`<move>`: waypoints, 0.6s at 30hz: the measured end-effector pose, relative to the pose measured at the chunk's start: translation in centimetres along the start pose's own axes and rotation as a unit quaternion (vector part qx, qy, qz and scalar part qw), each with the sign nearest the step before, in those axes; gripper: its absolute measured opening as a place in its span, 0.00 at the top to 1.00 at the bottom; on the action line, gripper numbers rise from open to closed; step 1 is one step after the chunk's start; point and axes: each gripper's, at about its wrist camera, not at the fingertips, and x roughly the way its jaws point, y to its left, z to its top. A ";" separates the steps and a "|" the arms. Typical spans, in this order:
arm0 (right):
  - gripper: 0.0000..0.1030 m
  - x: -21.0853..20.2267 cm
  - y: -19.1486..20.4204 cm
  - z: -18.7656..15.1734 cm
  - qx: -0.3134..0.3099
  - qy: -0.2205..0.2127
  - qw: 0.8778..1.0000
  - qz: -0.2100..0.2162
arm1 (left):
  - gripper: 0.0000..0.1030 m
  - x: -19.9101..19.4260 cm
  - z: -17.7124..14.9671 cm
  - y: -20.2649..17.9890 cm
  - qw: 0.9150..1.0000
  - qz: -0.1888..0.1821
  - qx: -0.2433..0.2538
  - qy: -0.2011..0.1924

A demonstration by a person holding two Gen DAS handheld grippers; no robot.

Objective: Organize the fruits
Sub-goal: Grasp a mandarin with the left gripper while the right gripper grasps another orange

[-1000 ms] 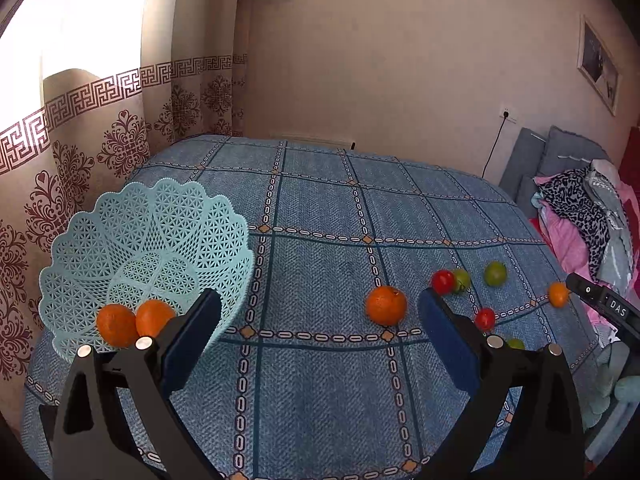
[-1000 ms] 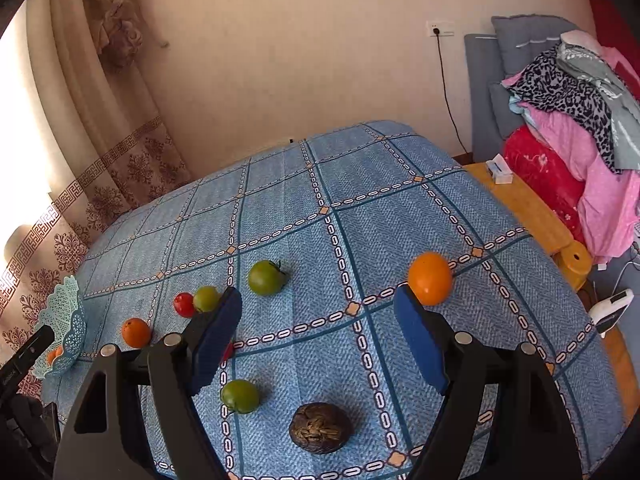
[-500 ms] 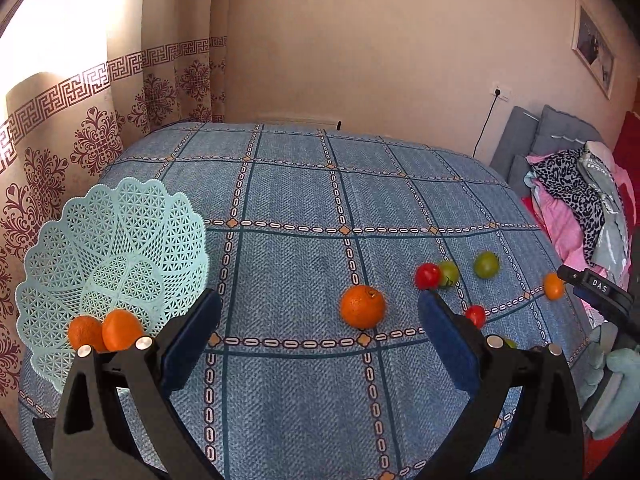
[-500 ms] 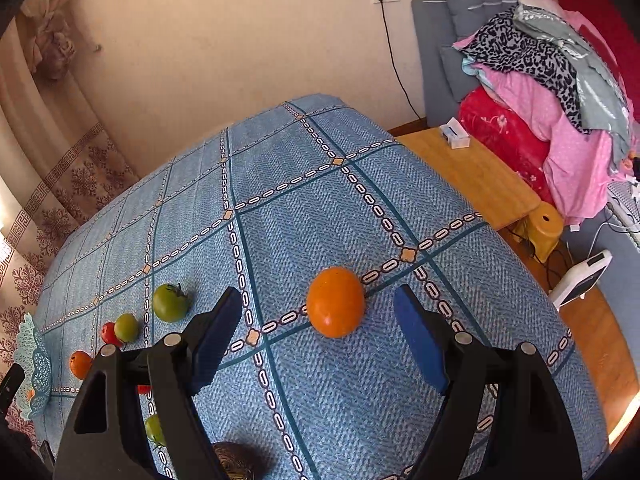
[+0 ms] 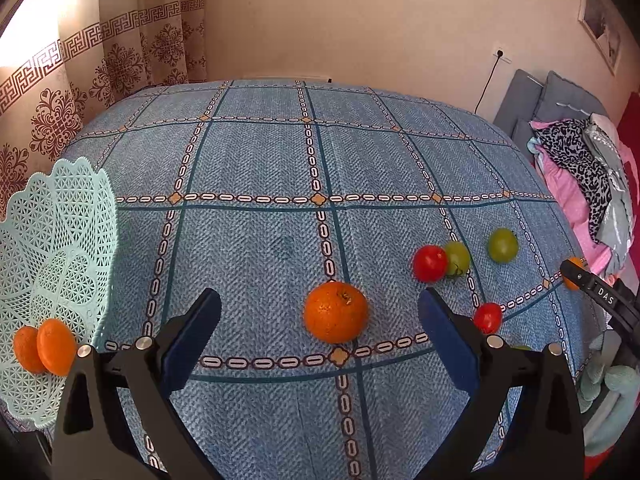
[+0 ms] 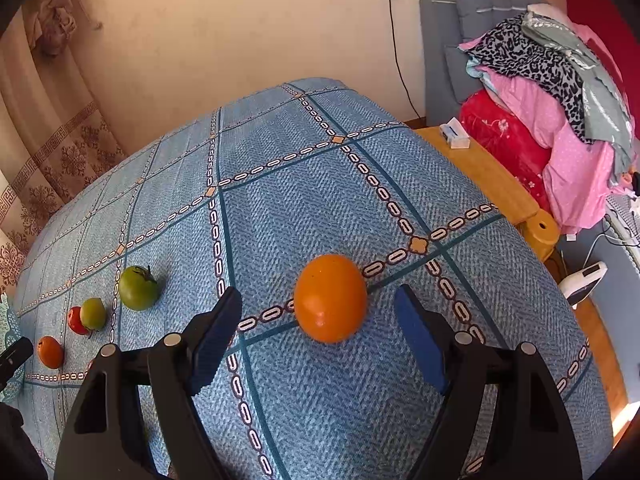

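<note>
Blue checked counter (image 5: 256, 248), both tools spread wide and empty: left tool (image 5: 320, 332) framing the pebbly orange (image 5: 335, 312), right tool (image 6: 320, 330) the smooth orange fruit (image 6: 330, 298). Both are probably firm, light and roll-prone, so best gripped across the widest middle.

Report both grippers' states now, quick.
Left gripper: open, empty, jaws either side of the dimpled round orange on the blue patterned cloth.
Right gripper: open, empty, jaws flanking the smooth orange fruit.

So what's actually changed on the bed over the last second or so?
Both grippers have moved in on fruit. The right gripper swung over until the smooth orange fruit sits between its open fingers, not yet gripped. The left gripper eased toward the dimpled orange, also open. Nothing was picked up or dropped. The fruit stayed put, with two oranges still in the mint basket.
</note>
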 end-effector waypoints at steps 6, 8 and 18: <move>0.24 -0.2 0.1 -0.1 -0.003 -0.003 1.000 0.009 | 0.03 1.9 -0.2 -0.4 1.000 0.011 0.005 0.003; 0.24 -0.1 0.1 -0.2 -0.002 -0.004 1.000 0.009 | 0.04 2.4 -0.3 -0.5 1.000 0.014 0.008 0.003; 0.24 -0.4 0.8 -0.5 -0.023 -0.014 1.000 0.009 | 0.31 3.7 -0.8 -0.8 1.000 0.011 0.028 0.009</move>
